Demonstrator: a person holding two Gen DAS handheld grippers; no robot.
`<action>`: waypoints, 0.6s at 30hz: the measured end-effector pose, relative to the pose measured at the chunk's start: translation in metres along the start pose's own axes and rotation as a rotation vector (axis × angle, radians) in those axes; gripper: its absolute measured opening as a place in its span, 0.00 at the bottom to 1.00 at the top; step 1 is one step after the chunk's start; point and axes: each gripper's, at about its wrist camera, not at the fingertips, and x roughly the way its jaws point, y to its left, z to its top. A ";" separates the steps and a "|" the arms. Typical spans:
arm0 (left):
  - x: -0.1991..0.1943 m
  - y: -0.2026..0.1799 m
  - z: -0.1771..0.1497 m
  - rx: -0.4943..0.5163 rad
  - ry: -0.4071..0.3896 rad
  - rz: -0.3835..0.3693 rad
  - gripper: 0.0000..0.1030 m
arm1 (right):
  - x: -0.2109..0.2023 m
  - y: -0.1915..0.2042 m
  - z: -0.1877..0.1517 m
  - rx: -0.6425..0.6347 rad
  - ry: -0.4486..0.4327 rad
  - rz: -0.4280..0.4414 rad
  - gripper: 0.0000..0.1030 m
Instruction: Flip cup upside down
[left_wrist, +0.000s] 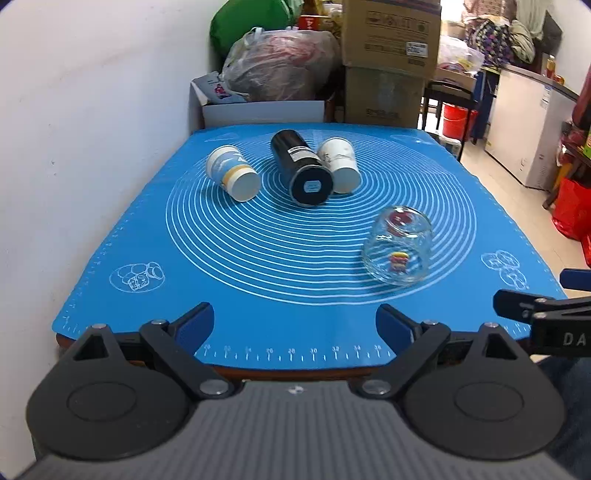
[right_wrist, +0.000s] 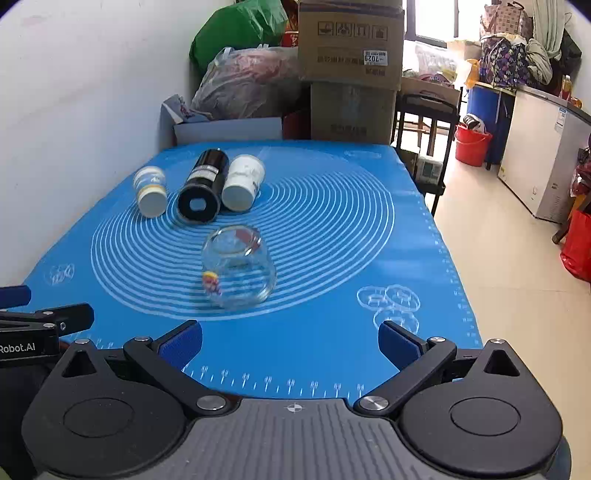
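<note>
A clear glass cup (left_wrist: 398, 246) with a small cartoon print stands upside down, mouth on the blue mat (left_wrist: 258, 280). It also shows in the right wrist view (right_wrist: 238, 266), just ahead of my right gripper (right_wrist: 290, 345). Behind it lie a blue-and-white cup (left_wrist: 232, 172), a black cylinder (left_wrist: 301, 168) and a white cup (left_wrist: 340, 165), all on their sides with bases toward me. My left gripper (left_wrist: 294, 326) is open and empty over the mat's near edge. My right gripper is open and empty too. Its side shows at the right in the left wrist view (left_wrist: 535, 306).
A white wall runs along the left. Behind the table stand stacked cardboard boxes (left_wrist: 388, 62), a bagged bundle (left_wrist: 280, 66) and a white box (left_wrist: 258, 110). The table's right edge drops to the floor, with a red bucket (right_wrist: 472, 142) and a freezer (right_wrist: 546, 155) beyond.
</note>
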 end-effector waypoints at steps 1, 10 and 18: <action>-0.002 -0.001 -0.001 0.003 -0.002 -0.002 0.91 | -0.002 0.001 -0.002 -0.004 0.003 -0.004 1.00; -0.009 0.001 -0.004 0.006 -0.001 -0.009 0.91 | -0.009 0.006 -0.010 -0.001 0.014 0.008 1.00; -0.011 0.003 -0.005 0.005 -0.007 -0.005 0.91 | -0.013 0.008 -0.008 -0.006 0.002 0.023 1.00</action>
